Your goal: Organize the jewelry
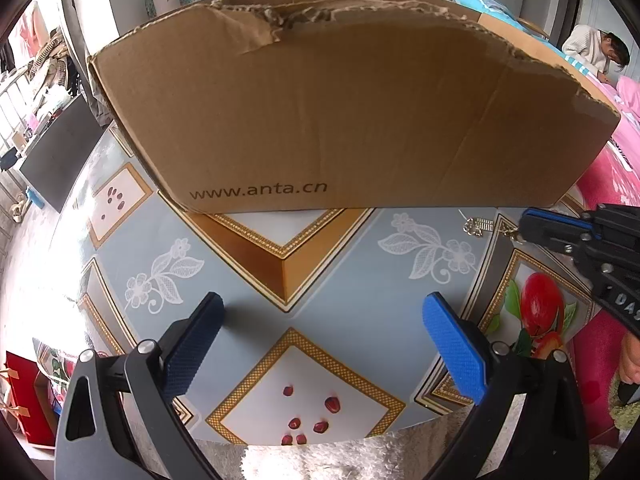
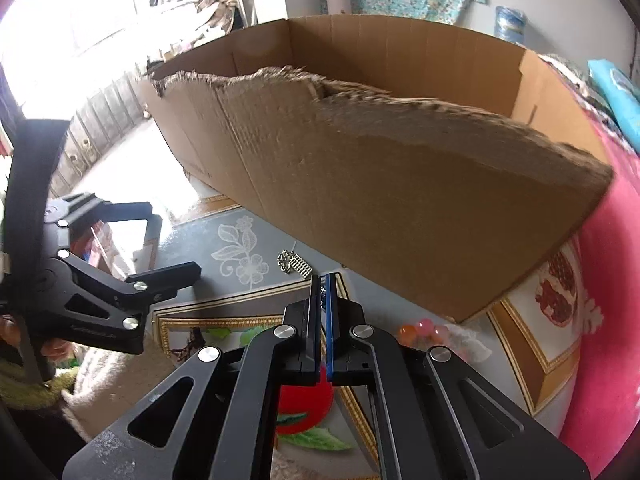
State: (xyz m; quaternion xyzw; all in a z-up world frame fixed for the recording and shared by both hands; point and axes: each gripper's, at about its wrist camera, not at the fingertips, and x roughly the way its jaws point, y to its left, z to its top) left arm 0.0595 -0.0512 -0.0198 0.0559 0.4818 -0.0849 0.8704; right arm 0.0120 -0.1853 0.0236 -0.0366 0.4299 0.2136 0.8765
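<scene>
A gold bracelet of small bars and chain links (image 1: pixel 478 226) (image 2: pixel 294 264) lies on the patterned table (image 1: pixel 256 264) just in front of a large torn cardboard box (image 1: pixel 340 112) (image 2: pixel 400 184). My right gripper (image 2: pixel 322 280) (image 1: pixel 522 226) is shut, its tips right of the bracelet and down near the tabletop. A small gold bit of chain (image 1: pixel 514 235) shows at its tips and looks pinched there. My left gripper (image 1: pixel 323 300) hangs open over bare table with nothing between its blue pads (image 1: pixel 452 344), well left of the bracelet.
Orange and pink beads (image 2: pixel 420 330) lie on the table right of my right gripper, near the box's corner. Pink bedding (image 1: pixel 624 168) borders the table on the right, with a person (image 1: pixel 596 52) bent over it. White fluffy cloth (image 1: pixel 320 460) covers the near edge.
</scene>
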